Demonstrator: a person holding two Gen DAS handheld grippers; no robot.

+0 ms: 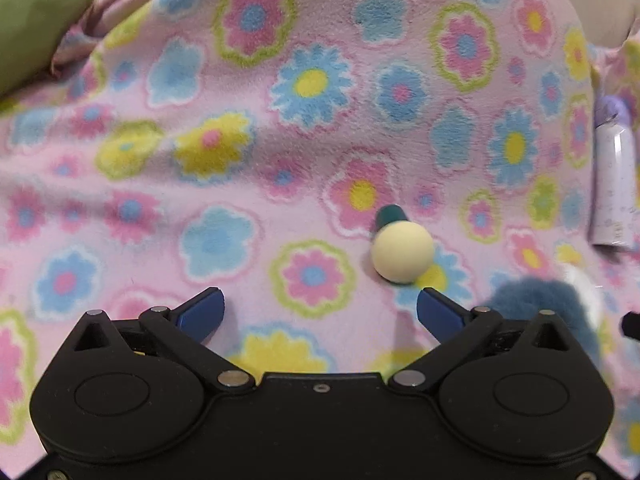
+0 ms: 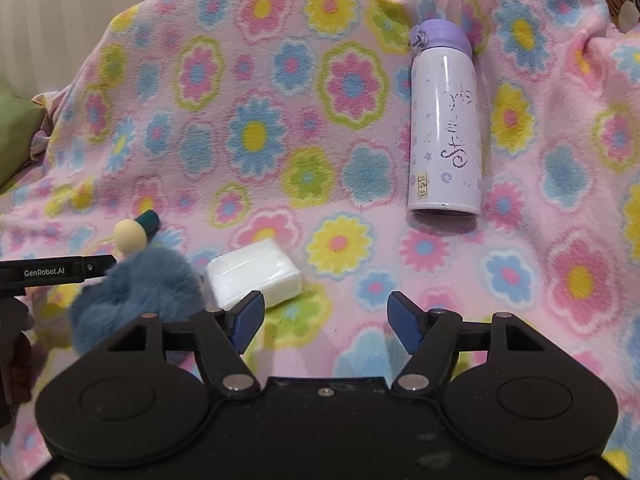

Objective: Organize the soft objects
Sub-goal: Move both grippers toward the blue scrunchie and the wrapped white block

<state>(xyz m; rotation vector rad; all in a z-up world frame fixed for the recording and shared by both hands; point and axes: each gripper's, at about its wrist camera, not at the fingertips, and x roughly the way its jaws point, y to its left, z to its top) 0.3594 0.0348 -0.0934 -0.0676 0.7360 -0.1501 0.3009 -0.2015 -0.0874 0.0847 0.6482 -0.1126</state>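
A pink flowered fleece blanket covers the surface. On it lies a small toy with a cream ball head and a teal stub. My left gripper stands wide open just short of it, with nothing between the blue pads. A fluffy blue plush lies beside a white tissue pack. My right gripper is open over bare blanket, its left finger near the tissue pack. The left gripper's body shows at the left edge of the right wrist view.
A white bottle with a lilac cap lies on the blanket to the right. A green cushion sits at the far left. A cream sofa back rises behind the blanket.
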